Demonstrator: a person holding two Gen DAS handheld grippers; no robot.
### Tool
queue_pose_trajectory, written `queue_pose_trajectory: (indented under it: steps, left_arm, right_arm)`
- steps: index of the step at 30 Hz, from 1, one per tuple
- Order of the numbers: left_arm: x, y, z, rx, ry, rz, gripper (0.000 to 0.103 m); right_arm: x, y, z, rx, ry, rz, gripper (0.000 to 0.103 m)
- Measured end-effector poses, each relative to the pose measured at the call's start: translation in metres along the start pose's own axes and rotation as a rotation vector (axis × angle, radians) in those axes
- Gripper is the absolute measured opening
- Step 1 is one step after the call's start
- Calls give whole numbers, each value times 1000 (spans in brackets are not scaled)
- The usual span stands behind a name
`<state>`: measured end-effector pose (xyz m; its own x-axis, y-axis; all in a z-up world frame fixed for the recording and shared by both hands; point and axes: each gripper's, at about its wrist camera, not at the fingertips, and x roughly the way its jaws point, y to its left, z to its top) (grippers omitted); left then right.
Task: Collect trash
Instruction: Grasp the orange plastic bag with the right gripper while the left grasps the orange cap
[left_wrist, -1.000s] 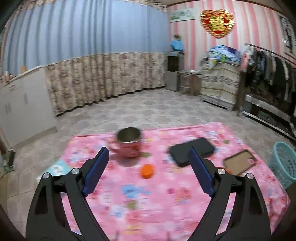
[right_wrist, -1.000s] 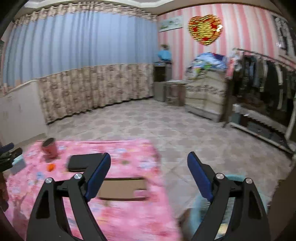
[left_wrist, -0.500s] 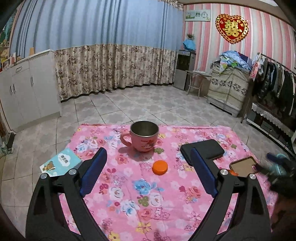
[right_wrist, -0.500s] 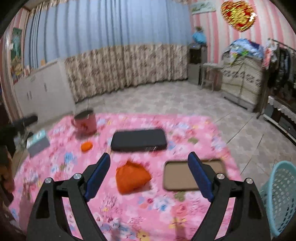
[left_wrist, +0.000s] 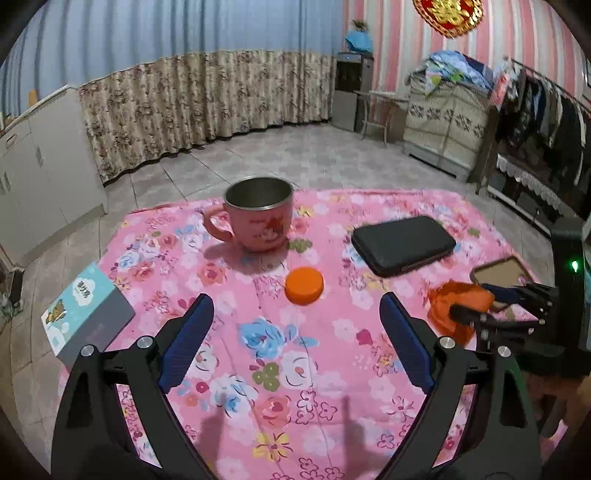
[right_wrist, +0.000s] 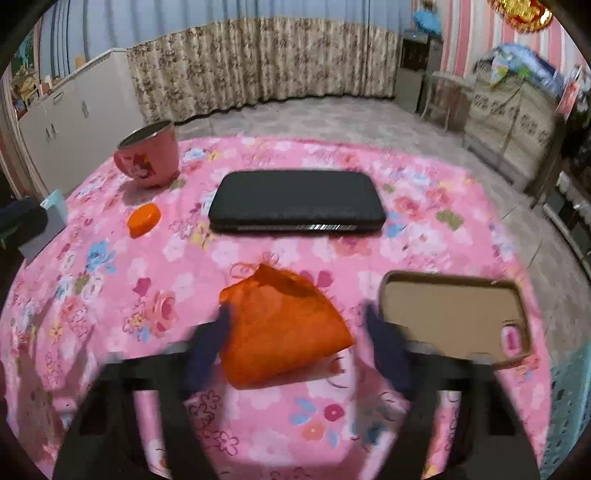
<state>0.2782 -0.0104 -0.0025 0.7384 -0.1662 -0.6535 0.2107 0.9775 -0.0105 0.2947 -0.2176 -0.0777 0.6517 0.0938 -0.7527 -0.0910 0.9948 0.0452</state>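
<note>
My right tool (right_wrist: 295, 332) is down over the orange pouch (right_wrist: 280, 325), which lies on the pink flowered table (right_wrist: 110, 295) between the black case (right_wrist: 295, 201) behind it and the brown phone cover (right_wrist: 452, 317) just to its right. Its jaws have just been closing with the pouch between them; the fingers are blurred in my right view, and I cannot say for sure that the pads already press on the fabric, though the left view shows the right tool's tips at the pouch (left_wrist: 458, 306). To do this well, I judge I should finish the squeeze low on the body of the pouch, not on its frilled drawstring end, so the soft cloth bunches firmly between the pads instead of slipping out. I should keep the tips just off the tablecloth so I don't pinch it along with the pouch, and keep clear of the phone cover. Then lift straight up before swinging toward the teal basket (right_wrist: 569, 406) at the table's right edge. My left tool (left_wrist: 295, 343) hangs with its jaws spread wide and nothing between them, pointed at the orange bottle cap (left_wrist: 304, 285) that sits in front of the pink cup (left_wrist: 258, 221); that cap looks like the next bit of trash, so I'd hold the left steady there. The small blue box (left_wrist: 86, 314) sits at the table's left edge, out of the way.
</note>
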Motion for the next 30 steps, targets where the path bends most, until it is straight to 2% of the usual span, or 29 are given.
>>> queue_pose_trajectory:
  steps: [1,3,6,12,23,25,27,28,30]
  left_arm:
    - [2,-2,-1,13,5,13,88]
    - [6,-3,-4,13,13,8,89]
    - [15,-3,-7,2,36,3,89]
    - [38,-12,-10,70,58,19,89]
    - [84,-12,15,-48,74,14,88]
    - [93,-15,15,-46,91,35,85]
    - [104,-16,12,-54,128,39,74]
    - [112,-16,9,-65,154,43,72]
    - [118,-14,8,-77,184,39,57]
  right_arm:
    - [1,2,-2,-17,3,10,33]
    - [2,5,-4,-38,2,25,20]
    - [-9,3,1,-29,-39,43,6]
    - [-34,-2,10,-6,-150,67,0]
    - [-45,-24,44,47,-276,112,0]
    - [-42,-27,47,51,-279,118,0]
    - [-39,-30,51,58,-281,120,0]
    - [-37,-32,53,62,-286,117,0]
    - [-35,-36,57,67,-286,116,0]
